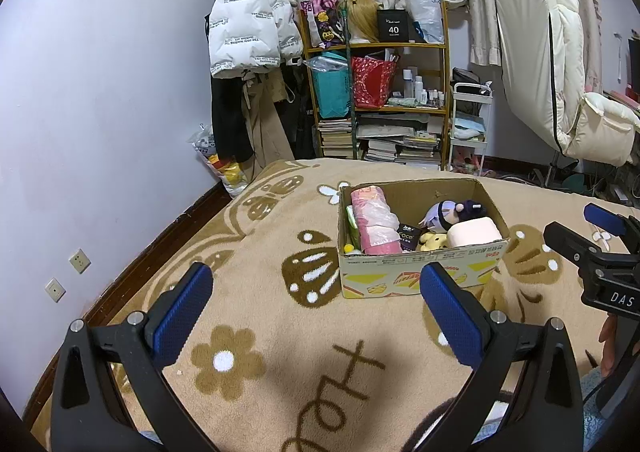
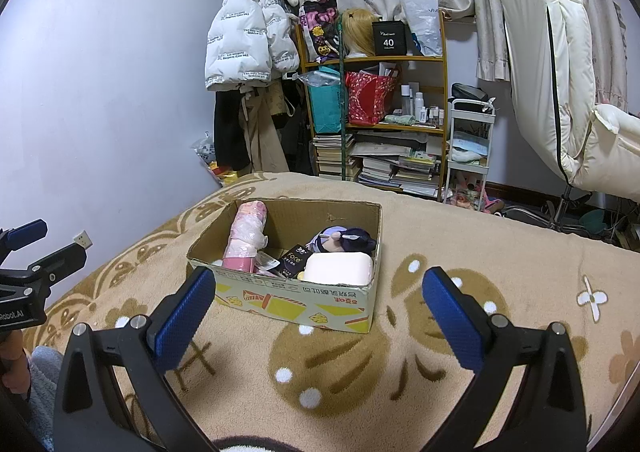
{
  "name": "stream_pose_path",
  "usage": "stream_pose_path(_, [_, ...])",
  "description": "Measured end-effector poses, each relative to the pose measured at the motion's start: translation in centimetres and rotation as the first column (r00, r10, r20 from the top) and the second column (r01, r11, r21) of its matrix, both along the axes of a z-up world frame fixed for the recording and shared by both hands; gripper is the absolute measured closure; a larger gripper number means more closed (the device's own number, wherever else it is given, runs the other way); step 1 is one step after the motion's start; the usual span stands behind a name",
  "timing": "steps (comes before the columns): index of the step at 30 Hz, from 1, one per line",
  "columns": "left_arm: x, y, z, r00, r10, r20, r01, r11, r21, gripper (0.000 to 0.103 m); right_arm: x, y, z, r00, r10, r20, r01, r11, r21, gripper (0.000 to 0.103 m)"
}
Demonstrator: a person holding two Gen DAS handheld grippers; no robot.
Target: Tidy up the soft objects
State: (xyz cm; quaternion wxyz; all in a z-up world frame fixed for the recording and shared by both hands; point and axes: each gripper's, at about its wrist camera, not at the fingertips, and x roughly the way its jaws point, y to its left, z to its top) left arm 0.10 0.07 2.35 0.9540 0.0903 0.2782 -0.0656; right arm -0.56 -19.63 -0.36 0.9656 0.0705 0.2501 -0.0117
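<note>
1. We hold both grippers back from the cardboard box (image 1: 420, 252), which sits out on the tan blanket (image 1: 260, 292) toward its far edge, with patterned cloth bare all round it.
2. Our left gripper (image 1: 316, 316) hovers over the blanket with its jaws spread wide and nothing between the blue pads (image 1: 182, 312).
3. Our right gripper (image 2: 320, 320) is the same story: jaws parted wide, empty, the box dead ahead between its fingers.
4. Inside the box, the pink plastic-wrapped roll (image 2: 244, 240) lies along the left wall, reaching from the near edge to the far corner.
5. The purple-haired plush doll (image 2: 344, 242) rests against the right wall, and just in front of it the pale pink block (image 2: 340, 270) fills the near right corner.
6. A small black packet (image 2: 294, 258) sits between roll and block, and from the left view we spot a yellow plush (image 1: 432, 241) tucked low beside the block.
7. These look light and squashy to us. The doll should give under the pads, so we'd pinch its body rather than the hair.
8. The roll's loose wrap looks slippery; we'd grip across the middle, firmly.
9. The block appears soft-edged and wide, probably wanting the full jaw spread.
</note>
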Motion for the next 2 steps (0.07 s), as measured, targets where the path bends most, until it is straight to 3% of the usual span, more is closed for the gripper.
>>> stream_pose_path(2, [0.02,0.01,0.00,1.000,0.001,0.000,-0.001,1.000,0.000,0.001,0.00,-0.01,0.01,1.000,0.000,0.000,0.000,1.000,0.000,0.000])
